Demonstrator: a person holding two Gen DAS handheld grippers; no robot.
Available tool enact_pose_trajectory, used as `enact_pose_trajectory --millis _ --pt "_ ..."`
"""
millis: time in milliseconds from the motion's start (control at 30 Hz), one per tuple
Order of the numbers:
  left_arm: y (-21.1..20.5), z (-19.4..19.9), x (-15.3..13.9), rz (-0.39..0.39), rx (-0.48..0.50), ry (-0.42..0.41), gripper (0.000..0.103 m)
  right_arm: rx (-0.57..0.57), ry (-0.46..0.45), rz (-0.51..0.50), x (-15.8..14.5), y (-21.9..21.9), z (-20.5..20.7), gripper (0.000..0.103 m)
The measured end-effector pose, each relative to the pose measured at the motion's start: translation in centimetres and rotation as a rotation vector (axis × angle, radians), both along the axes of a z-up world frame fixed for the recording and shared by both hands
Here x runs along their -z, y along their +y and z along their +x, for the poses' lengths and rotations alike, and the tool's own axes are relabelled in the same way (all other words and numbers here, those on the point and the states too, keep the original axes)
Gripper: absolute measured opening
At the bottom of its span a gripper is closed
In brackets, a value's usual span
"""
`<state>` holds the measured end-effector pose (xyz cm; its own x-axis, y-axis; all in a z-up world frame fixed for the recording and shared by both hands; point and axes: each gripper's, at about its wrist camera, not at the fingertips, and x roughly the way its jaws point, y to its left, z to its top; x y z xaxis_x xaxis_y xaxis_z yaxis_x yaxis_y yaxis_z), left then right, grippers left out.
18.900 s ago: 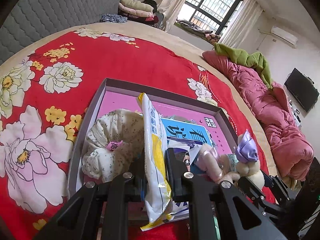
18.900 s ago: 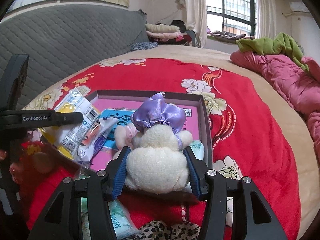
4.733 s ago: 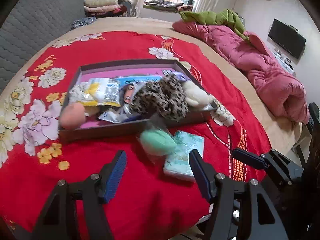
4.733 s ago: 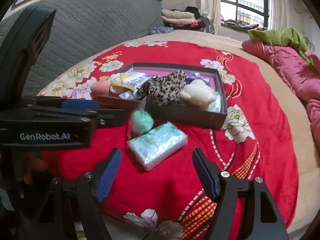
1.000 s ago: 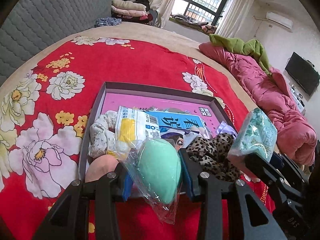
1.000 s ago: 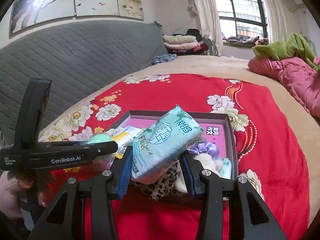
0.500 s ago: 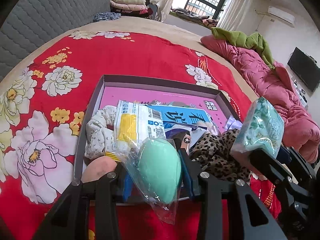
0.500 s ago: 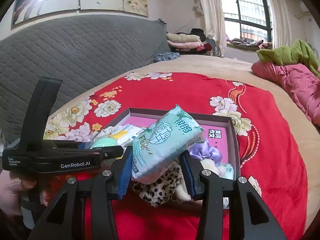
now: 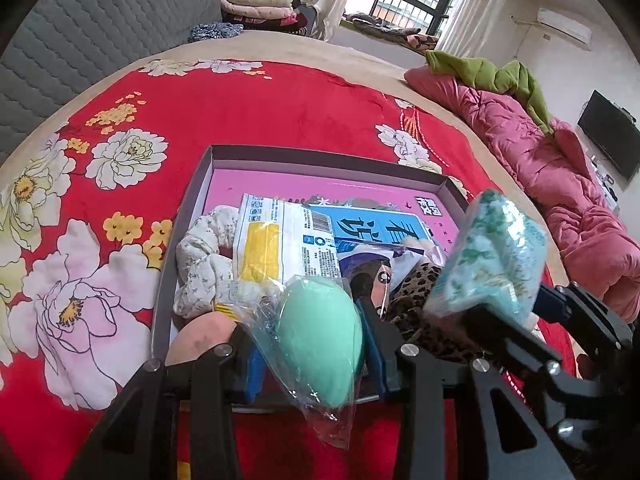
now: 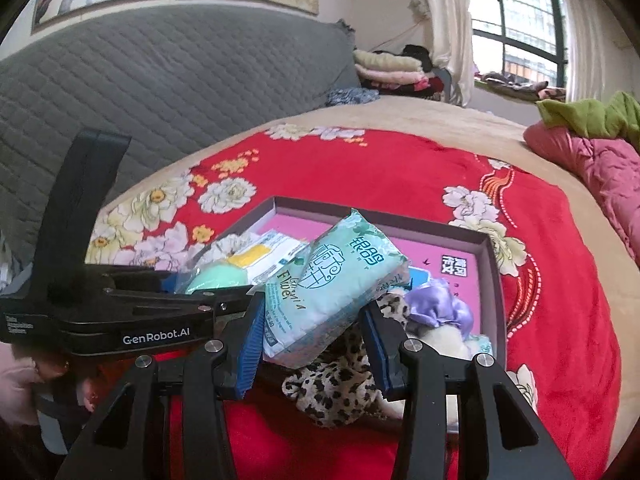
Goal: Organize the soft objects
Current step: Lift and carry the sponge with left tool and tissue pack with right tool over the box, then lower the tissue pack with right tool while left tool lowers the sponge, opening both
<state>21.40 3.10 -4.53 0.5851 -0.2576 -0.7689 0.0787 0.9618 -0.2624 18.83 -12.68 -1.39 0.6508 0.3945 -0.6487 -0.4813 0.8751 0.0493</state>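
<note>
A grey tray (image 9: 320, 156) with a pink floor lies on the red flowered bedspread. My left gripper (image 9: 312, 344) is shut on a green sponge in a clear bag (image 9: 320, 340), held over the tray's near edge. My right gripper (image 10: 314, 320) is shut on a pale green tissue pack (image 10: 336, 280), held above the tray (image 10: 494, 280); the pack also shows at the right of the left wrist view (image 9: 492, 256). In the tray lie a floral scrunchie (image 9: 204, 264), a yellow-and-white packet (image 9: 280, 240), a leopard-print cloth (image 10: 340, 376), a plush toy with a purple bow (image 10: 440, 312) and a pink sponge (image 9: 200, 340).
A pink quilt (image 9: 560, 184) with a green blanket (image 9: 492, 72) lies along the bed's right side. A grey padded headboard (image 10: 160, 80) stands at the left. Folded clothes (image 9: 256, 4) are stacked at the far end near the window.
Both grippers have moved a little closer over the tray, each still holding its object. The tissue pack now sits nearer the green sponge.
</note>
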Motion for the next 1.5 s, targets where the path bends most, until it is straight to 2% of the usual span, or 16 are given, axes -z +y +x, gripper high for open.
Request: enact_pose_trajectory --millis 267,733,867,1033,1233,1500 --pt "0.1 -0.1 0.1 -0.003 -0.005 0.001 0.041 -0.002 0.023 -0.074 1.1 0.9 0.4 0.047" --pt "0.2 -0.1 0.1 -0.006 -0.007 0.002 0.041 -0.001 0.014 -0.091 1.3 1.0 0.1 0.051" --pt "0.3 -0.2 0.0 -0.006 -0.009 0.002 0.041 0.002 0.005 -0.103 1.1 1.0 -0.2 0.058" --pt "0.3 -0.1 0.1 -0.005 -0.010 0.002 0.042 0.026 -0.036 -0.116 0.3 0.4 -1.0 0.060" --pt "0.2 0.1 0.2 -0.011 -0.009 0.011 0.044 0.055 -0.046 -0.078 -0.8 -1.1 -1.9 0.060" --pt "-0.3 -0.6 -1.2 0.005 -0.008 -0.026 0.056 0.078 -0.058 -0.072 -1.6 -2.4 -3.3 0.060"
